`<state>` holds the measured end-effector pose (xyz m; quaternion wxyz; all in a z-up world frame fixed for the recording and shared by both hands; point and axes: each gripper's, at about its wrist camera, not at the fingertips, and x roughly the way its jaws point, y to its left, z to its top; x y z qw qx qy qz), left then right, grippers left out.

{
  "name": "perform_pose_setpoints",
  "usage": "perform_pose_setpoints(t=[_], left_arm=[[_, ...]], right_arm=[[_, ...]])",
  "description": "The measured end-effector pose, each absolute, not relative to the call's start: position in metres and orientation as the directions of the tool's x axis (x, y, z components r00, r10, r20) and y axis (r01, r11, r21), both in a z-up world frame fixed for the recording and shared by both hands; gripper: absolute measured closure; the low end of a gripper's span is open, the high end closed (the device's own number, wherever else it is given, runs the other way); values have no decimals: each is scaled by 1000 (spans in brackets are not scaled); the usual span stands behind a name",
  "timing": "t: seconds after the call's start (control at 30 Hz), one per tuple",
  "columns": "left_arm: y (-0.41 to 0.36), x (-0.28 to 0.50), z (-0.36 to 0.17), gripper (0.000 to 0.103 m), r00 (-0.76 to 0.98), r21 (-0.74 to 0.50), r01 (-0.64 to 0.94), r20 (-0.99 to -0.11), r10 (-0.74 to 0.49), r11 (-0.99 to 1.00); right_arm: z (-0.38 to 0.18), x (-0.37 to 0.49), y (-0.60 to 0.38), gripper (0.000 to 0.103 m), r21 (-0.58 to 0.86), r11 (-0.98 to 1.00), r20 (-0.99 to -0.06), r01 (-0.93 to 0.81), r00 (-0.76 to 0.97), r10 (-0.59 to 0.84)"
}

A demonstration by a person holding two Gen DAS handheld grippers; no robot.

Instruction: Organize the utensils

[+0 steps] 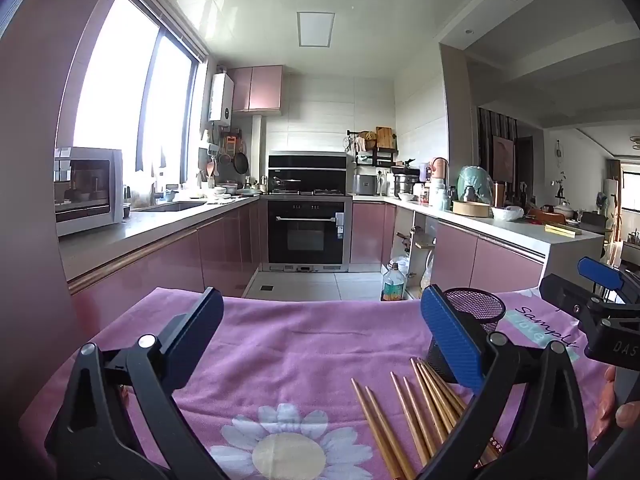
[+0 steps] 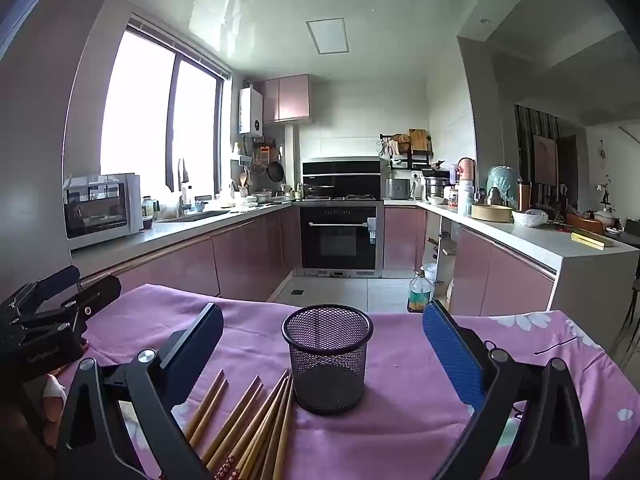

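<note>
both sets of fingers are spread wide with nothing in them, chopsticks (image 2: pixel 248 420) lying fanned on the counter (image 2: pixel 400 420) just left of the mesh cup (image 2: pixel 327 356), so I'd pinch one pair mid-shaft and drop it in tips first

Bright kitchen with pink cabinets (image 2: pixel 248 256), a large window (image 2: pixel 160 120) on the left, black built-in oven (image 2: pixel 338 236), white tiled floor (image 2: pixel 360 292).
</note>
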<state>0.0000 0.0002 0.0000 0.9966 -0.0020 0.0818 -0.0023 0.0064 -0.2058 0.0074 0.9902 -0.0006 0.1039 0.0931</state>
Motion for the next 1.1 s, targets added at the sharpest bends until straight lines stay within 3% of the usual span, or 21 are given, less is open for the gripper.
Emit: perform_pose_setpoints(t=[1.1], left_arm=[[-8,-9,5,6,990,-30,23,-136,-27,999]], right_arm=[[5,0,-212,6,41,984,-171,-171,969,176]])
